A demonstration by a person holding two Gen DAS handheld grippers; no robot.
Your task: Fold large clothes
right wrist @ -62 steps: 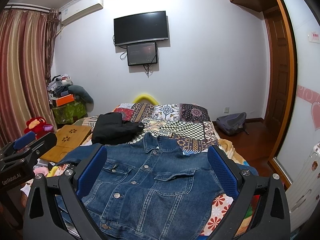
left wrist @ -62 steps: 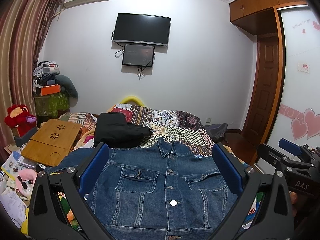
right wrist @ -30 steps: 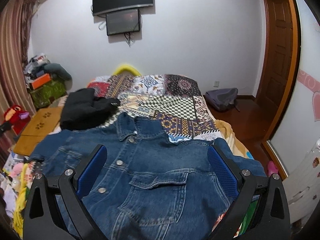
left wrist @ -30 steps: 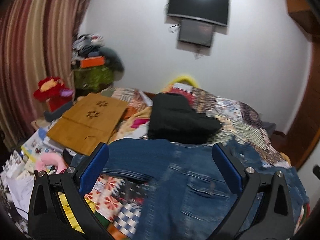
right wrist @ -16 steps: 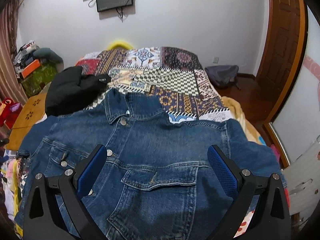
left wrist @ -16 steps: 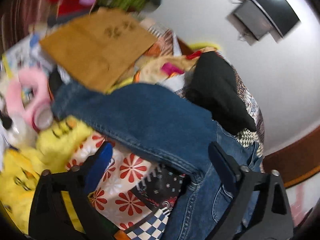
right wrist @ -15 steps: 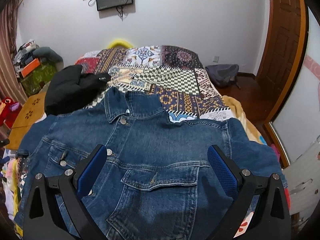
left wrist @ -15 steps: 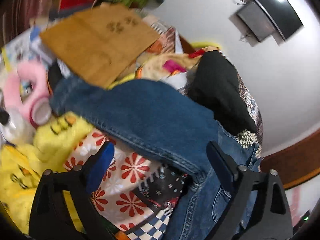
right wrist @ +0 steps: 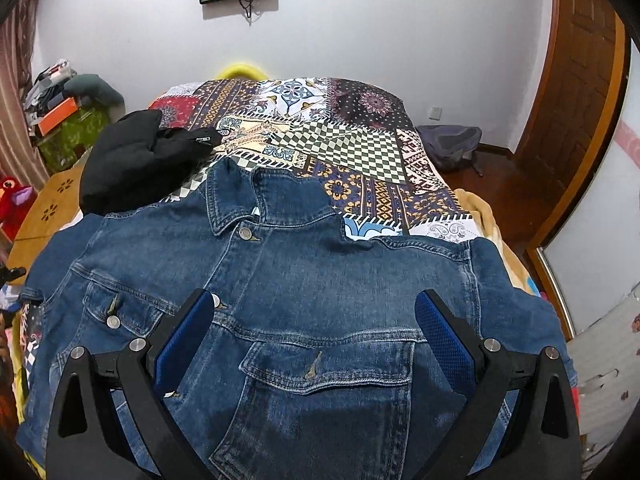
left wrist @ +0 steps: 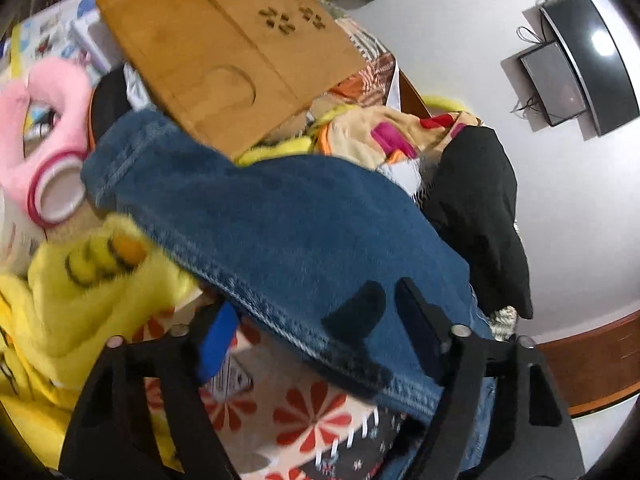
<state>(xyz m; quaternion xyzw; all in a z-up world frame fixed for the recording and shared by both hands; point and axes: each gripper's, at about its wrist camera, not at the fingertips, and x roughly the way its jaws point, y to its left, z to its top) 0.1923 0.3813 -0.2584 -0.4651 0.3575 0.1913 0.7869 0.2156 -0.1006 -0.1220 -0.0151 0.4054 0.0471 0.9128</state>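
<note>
— Where's the denim jacket [right wrist: 320,280] lying?

— Spread front up across the near end of the patchwork quilt [right wrist: 360,152], buttoned, collar toward the far wall. Laid flat like that probably so both sides can be turned in evenly.

— And the left gripper [left wrist: 316,304]?

— Tilted down over the sleeve [left wrist: 280,220] that trails off the bed's side toward the yellow plush toy [left wrist: 80,280] and the bamboo lap desk [left wrist: 224,48]. Jaws just been closing, about half wide, with the sleeve's hem edge between them: one blue pad below the cloth, the other finger above. Not yet pinched, as far as the blur allows. Likely rolled that way to slip one finger under the fabric.

— The right gripper [right wrist: 316,296]?

— Spread wide, hovering over the chest pocket, clasping nothing. Seemingly waiting above the body, perhaps to steady it once the sleeve comes across.

— Anything in the way?

— A black garment [right wrist: 136,160] just beside the shoulder, touching or nearly so; hard to tell which. Worth minding during the fold.
</note>
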